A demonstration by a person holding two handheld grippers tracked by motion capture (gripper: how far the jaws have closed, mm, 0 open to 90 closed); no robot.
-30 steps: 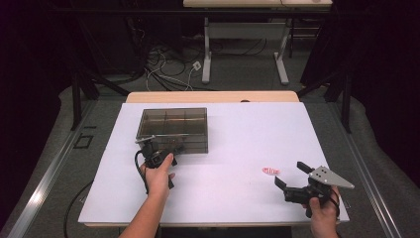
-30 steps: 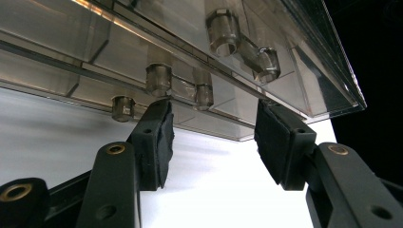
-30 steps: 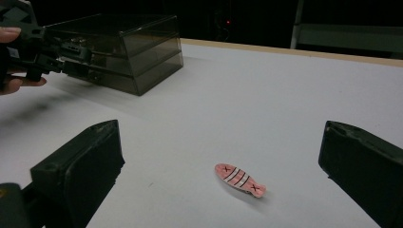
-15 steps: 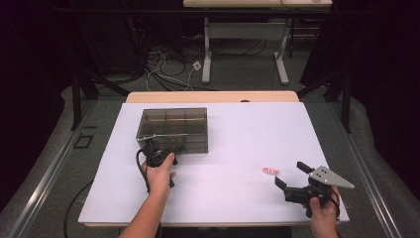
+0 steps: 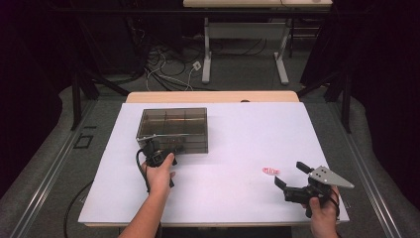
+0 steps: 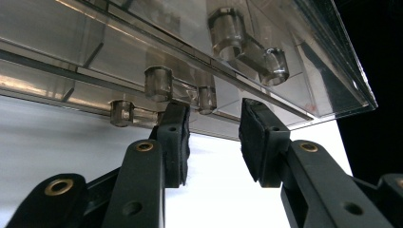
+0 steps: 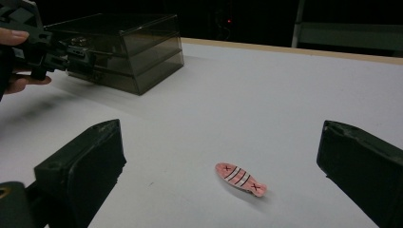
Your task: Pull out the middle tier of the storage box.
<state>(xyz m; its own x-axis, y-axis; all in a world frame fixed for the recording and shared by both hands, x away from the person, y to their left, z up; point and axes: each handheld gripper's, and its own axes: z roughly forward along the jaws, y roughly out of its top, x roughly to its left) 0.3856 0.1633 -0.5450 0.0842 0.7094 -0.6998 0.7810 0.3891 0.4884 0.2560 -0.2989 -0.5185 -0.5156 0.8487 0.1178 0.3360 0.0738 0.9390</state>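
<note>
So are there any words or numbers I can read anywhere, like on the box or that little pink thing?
No words or numbers can be read.
Pink clip: two small "x" marks with dark stripes between them, a pattern and not writing.
Smoky clear box: no label or print.
Left gripper and right gripper: no brand or lettering shows.

Bright white tabletop [image 5: 237, 148] glowing against a dim, nearly black room.

Light is falling from overhead, washing the tabletop almost to glare in the left gripper view, where the smoky clear plastic box [image 6: 199, 57] is catching soft highlights and the near black jaws are reading slightly soft. In the right gripper view the pink fish-shaped clip [image 7: 240, 179] is casting a faint shadow, and the high view is looking grainy.
</note>
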